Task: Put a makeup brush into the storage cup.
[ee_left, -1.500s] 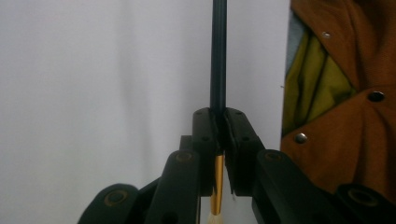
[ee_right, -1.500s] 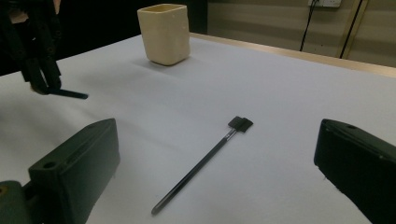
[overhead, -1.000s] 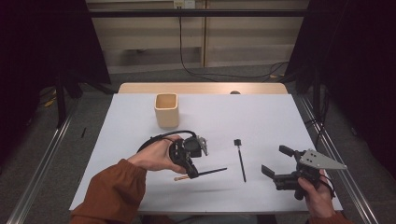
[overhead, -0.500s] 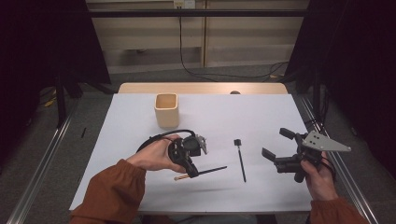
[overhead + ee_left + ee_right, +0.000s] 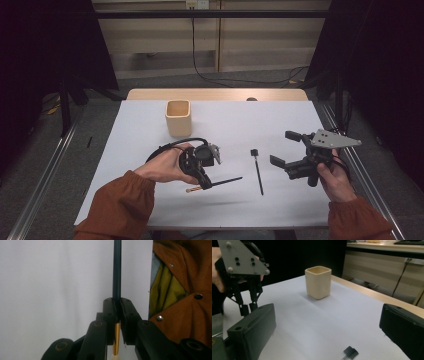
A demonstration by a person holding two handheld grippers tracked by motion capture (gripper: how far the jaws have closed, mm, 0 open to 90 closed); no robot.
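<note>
My left gripper (image 5: 205, 181) hangs a little above the white table (image 5: 225, 120), shut on a thin brush (image 5: 226, 180). In the left gripper view the jaws (image 5: 117, 303) pinch the brush where its dark handle (image 5: 116, 267) meets a gold ferrule. My right gripper (image 5: 281, 148) is held at the right side, jaws wide open with nothing between them. A second black-handled tool (image 5: 258, 172) lies on the table between the two grippers; its head (image 5: 350, 352) lies low between the right gripper's open jaws (image 5: 327, 315). A beige cup (image 5: 178, 117) stands upright farther back.
The right gripper view has the beige cup (image 5: 318, 281) ahead and the left gripper (image 5: 244, 287) off to the left. A wooden strip (image 5: 215, 94) borders the table's far edge. Metal rails run along both sides. The person's orange jacket (image 5: 180, 290) is at the right of the left gripper view.
The right gripper has risen and moved toward the far side of the table, still open. The left gripper and the brush have stayed where they were.
</note>
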